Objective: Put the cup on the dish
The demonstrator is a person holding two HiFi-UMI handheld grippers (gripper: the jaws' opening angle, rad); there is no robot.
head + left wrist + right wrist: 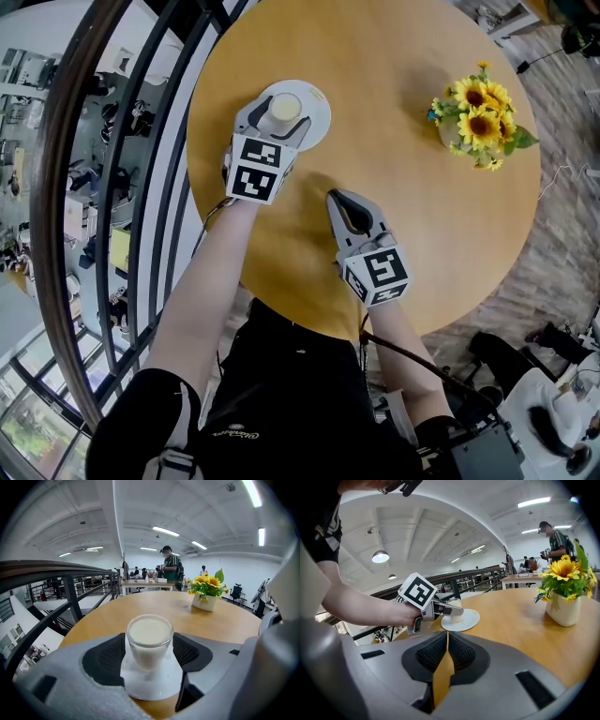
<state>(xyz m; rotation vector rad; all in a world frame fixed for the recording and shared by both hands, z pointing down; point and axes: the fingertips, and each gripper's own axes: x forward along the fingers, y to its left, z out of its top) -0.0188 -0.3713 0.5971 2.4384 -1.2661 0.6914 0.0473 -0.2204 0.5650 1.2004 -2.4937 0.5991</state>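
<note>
Cup (pixel 150 639): clear glass, full of milk nearly to brim, stands upright on white dish (pixel 154 686). Likely heavy for its size, hard, slippery, breakable; tilt would spill. Best hold: mid-wall, both sides, kept level. Left gripper (pixel 277 124) has pads against cup's two sides, at that height. Right gripper (pixel 339 202) closed, empty, low over table (pixel 403 66), well apart. Dish sits near table edge beside railing (pixel 141 187); little margin there. Wide bare wood toward centre; flower vase (pixel 478 108) far off.
</note>
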